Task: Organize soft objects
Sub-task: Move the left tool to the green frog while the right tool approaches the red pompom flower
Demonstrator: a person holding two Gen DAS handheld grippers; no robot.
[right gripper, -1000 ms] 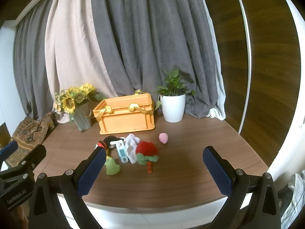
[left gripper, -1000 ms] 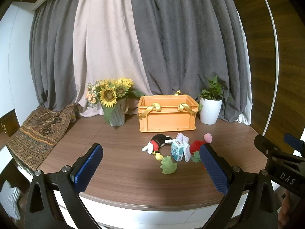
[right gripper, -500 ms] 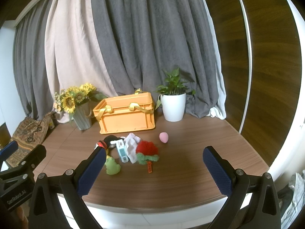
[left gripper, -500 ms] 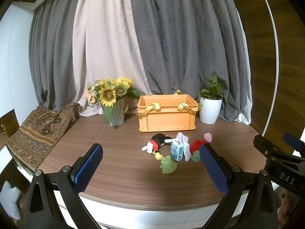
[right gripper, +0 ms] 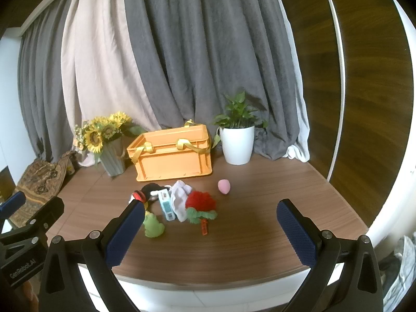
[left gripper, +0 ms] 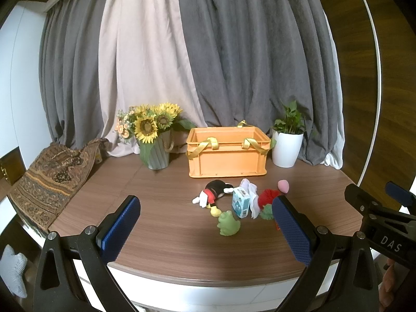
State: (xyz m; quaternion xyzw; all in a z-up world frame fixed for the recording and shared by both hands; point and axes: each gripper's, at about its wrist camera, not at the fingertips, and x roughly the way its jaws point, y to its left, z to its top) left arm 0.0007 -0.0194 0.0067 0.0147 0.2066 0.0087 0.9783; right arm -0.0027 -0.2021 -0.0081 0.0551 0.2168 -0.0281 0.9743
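Nothing has moved since 1 second ago. Both the left gripper and right gripper hover with jaws spread wide, empty. Soft toys lie mid-frame before the orange crate.

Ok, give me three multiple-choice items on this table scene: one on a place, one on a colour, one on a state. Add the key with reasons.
1. Where does the small pink egg-shaped sponge lie?
A. in the orange plastic crate
B. on the wooden table, apart from the toy pile
C. between the jaws

2. What colour is the squat rubber frog toy?
A. green
B. blue
C. white

3. How do the left gripper and right gripper stand?
A. both shut on toys
B. one open, one shut
C. both open, holding nothing

Key: 1 B, it sits alone on bare wood; 2 A, its body is green; 3 C, wide gaps between the pads in both views.
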